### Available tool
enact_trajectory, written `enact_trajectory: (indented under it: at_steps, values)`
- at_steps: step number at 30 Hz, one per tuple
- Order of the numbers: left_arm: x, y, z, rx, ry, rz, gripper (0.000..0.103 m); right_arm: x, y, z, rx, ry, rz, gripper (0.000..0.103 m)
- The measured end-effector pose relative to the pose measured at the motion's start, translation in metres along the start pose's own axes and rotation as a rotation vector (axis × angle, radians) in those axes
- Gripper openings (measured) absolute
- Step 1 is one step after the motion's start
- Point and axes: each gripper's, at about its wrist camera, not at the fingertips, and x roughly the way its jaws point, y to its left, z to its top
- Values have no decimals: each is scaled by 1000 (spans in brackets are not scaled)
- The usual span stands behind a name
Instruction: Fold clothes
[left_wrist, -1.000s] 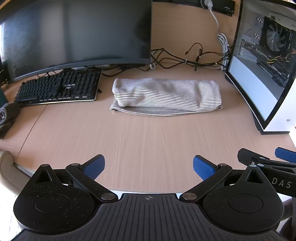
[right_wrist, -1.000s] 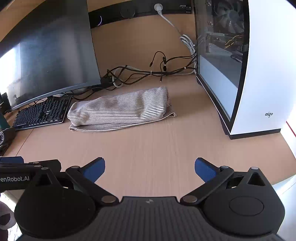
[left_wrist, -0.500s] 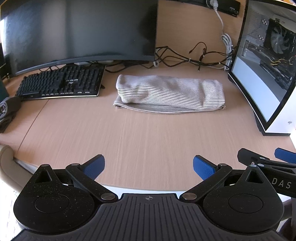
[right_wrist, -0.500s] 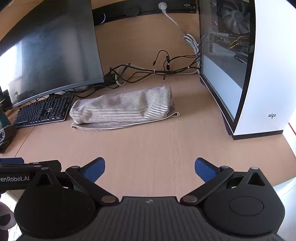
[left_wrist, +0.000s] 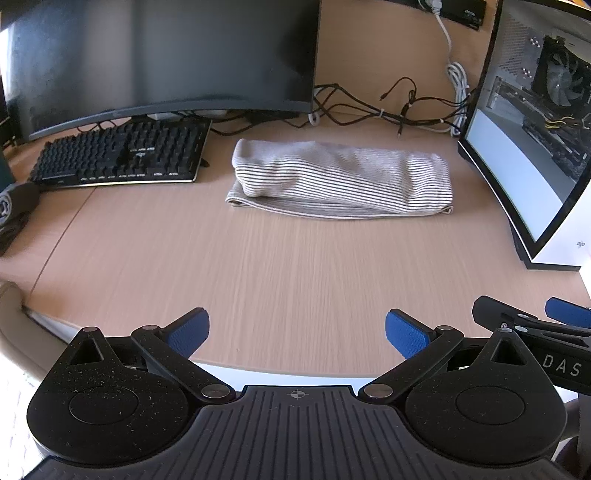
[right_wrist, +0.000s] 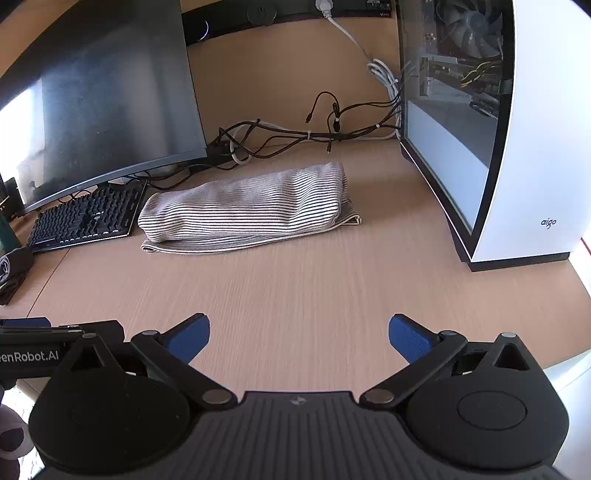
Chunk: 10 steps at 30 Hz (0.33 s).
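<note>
Striped cloth (left_wrist: 340, 181) lies folded in a long bundle toward the desk's (left_wrist: 295, 266) back edge. Your left gripper (left_wrist: 295, 328) and right gripper (right_wrist: 299, 332) hover near the front edge, jaws spread, empty. Whether another fold remains, you can't tell.

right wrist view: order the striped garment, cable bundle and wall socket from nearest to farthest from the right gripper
From the right gripper:
1. Striped garment, folded on the desk ahead, slightly left.
2. Cable bundle, behind the garment at the back of the desk.
3. Wall socket, up on the back panel, farthest.
</note>
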Motion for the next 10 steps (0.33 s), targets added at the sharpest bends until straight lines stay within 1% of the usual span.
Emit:
enact_trajectory:
  at_steps: [10]
  values:
    - [15,3,10,-3,24,-8,103,16,2,3,2,35,5,103]
